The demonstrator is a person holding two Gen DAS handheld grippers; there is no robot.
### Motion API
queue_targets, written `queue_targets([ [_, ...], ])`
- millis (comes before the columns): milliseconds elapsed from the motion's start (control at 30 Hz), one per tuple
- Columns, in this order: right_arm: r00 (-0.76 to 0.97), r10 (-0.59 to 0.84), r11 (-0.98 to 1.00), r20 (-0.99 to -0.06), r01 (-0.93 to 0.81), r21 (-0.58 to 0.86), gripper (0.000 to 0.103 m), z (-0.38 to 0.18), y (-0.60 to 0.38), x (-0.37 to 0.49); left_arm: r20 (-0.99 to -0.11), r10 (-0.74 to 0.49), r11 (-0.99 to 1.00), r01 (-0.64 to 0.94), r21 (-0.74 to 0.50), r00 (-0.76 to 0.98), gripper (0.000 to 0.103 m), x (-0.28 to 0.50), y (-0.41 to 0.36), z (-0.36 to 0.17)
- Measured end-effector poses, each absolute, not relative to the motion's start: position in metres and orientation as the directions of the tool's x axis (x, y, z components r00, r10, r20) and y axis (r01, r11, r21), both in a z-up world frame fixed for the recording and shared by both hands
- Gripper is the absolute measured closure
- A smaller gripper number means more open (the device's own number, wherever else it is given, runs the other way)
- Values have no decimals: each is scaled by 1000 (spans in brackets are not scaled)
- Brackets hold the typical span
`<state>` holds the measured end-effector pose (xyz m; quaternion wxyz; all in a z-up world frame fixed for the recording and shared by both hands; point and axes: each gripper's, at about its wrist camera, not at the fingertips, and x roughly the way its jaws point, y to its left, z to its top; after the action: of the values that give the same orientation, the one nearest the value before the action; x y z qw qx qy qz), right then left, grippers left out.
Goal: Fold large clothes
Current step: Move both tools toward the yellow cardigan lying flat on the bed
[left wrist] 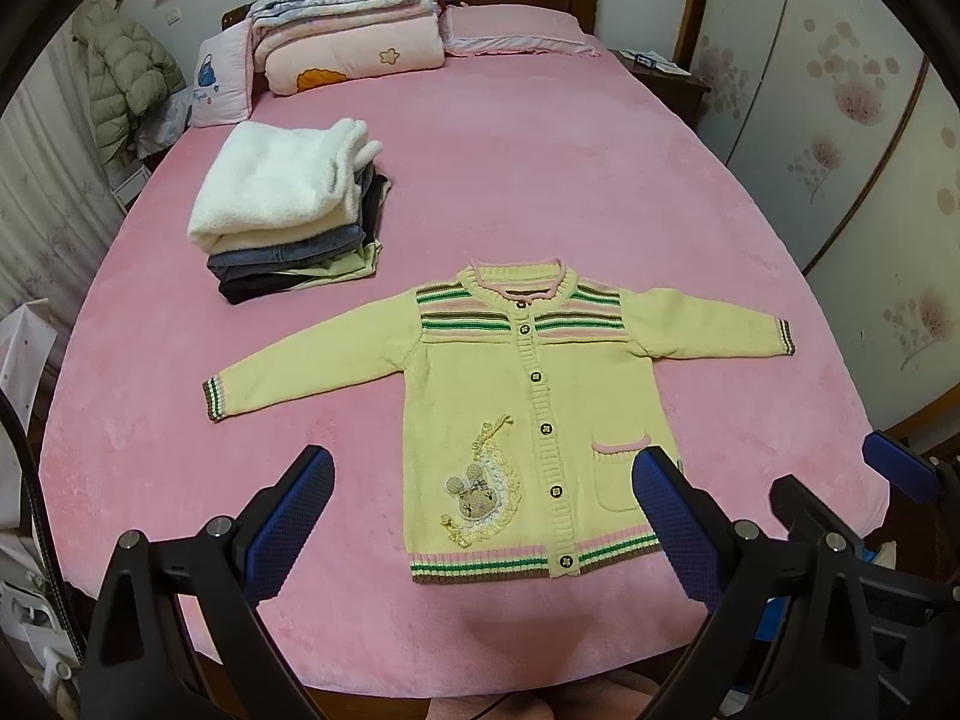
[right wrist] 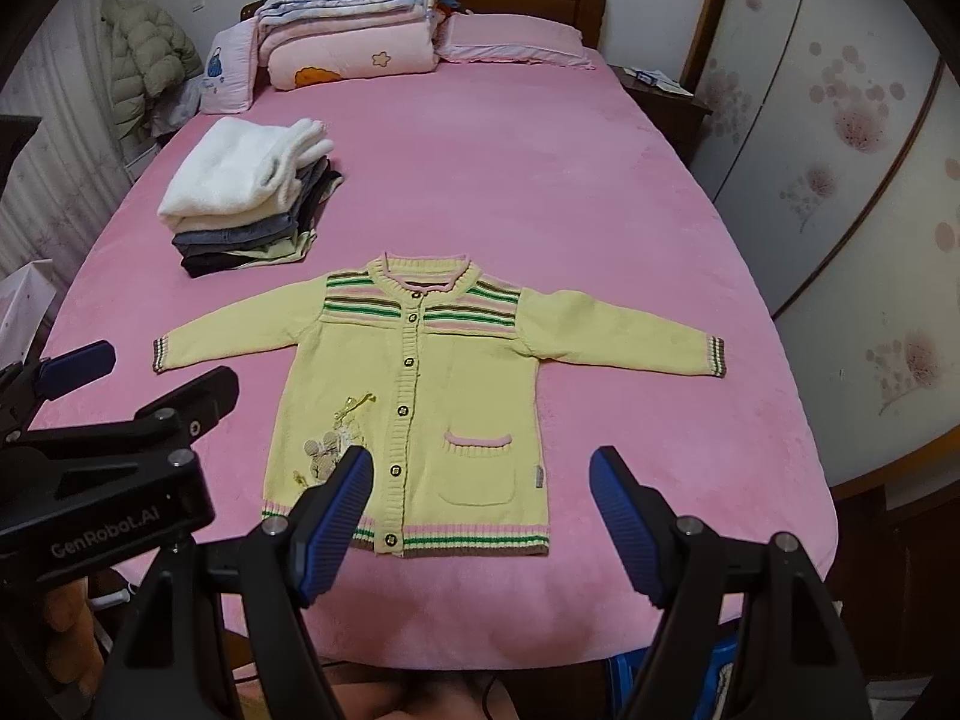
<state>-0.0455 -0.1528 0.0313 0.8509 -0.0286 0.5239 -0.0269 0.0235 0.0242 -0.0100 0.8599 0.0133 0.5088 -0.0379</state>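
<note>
Left wrist view shows your left gripper (left wrist: 480, 516) spread wide and holding nothing, hovering over the near edge of the bed (left wrist: 540, 180), with the yellow knitted cardigan (left wrist: 528, 420) lying flat and buttoned straight ahead at twelve o'clock. Its long axis runs from hem, nearest you, to collar at twelve, while the sleeves stretch across that axis: one cuff (left wrist: 215, 401) out at nine to ten o'clock, the other cuff (left wrist: 786, 337) toward two. From the right wrist view, your right gripper (right wrist: 480, 516) is likewise released and empty, and the cardigan's pocket side sits between its fingers, the hem just beyond the tips. The left-hand sleeve lies closer to your left gripper, the right-hand sleeve closer to your right, so I judge each sleeve is best taken by the tool on its own side and carried inward across the body. Neither tool touches the knit yet. The stack of folded clothes (left wrist: 288, 210) waits at ten to eleven o'clock, well apart from the cardigan, likely the destination once folded.
</note>
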Motion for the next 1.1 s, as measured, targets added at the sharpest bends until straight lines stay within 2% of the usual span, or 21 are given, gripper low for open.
queue_targets([
  [733, 479, -133, 989, -868, 120, -86, 28, 40, -144, -58, -876, -78, 990, 138, -14, 476, 5, 16, 32, -11],
  [1100, 473, -129, 984, -871, 171, -53, 28, 43, -148, -59, -879, -120, 986, 156, -54, 460, 5, 11, 38, -8],
])
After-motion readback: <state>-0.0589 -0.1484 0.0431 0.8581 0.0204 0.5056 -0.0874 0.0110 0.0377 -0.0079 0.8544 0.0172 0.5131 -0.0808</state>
